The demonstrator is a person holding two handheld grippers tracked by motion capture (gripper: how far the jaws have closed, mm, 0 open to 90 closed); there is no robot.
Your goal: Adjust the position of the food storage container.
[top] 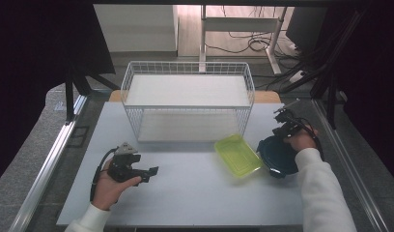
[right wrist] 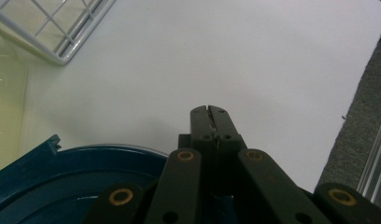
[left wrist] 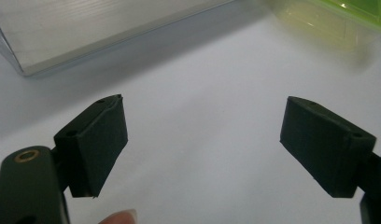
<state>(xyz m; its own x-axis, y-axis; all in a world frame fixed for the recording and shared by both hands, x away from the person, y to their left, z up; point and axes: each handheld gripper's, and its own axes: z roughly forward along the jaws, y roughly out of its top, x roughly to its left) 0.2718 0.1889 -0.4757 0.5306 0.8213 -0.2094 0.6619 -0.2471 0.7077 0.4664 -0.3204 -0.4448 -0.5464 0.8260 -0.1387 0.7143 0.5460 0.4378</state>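
Room: dark curtains on both sides, a pale floor beyond with cables and desk legs, grey carpet around the rig.
Bench (top: 185, 193): wide, matte, pale grey-white top, smooth and flat, with metal rails along both long sides.
Wire basket (top: 188, 99): white, boxy, open grid walls, standing at the far middle of the bench; its corner shows in the right gripper view (right wrist: 53, 28).
Blue lid (top: 277, 154): round, glossy dark-blue plastic with a small tab on its rim, lying at the right of the bench, just beside the green container; up close in the right gripper view (right wrist: 62, 182).
Green container (top: 237, 154): translucent lime-green plastic, rectangular with rounded corners, in front of the basket's right end; a blurred edge shows in the left gripper view (left wrist: 347, 14).
Right tool (top: 284, 126): jaws pressed together, black and narrow, at the lid's far rim; whether they pinch that rim, I cannot tell. See the right gripper view (right wrist: 211, 116).
Left tool (top: 149, 173): jaws wide apart, nothing between them, held low over bare bench at the left; flat black pads (left wrist: 102, 140) show plainly.
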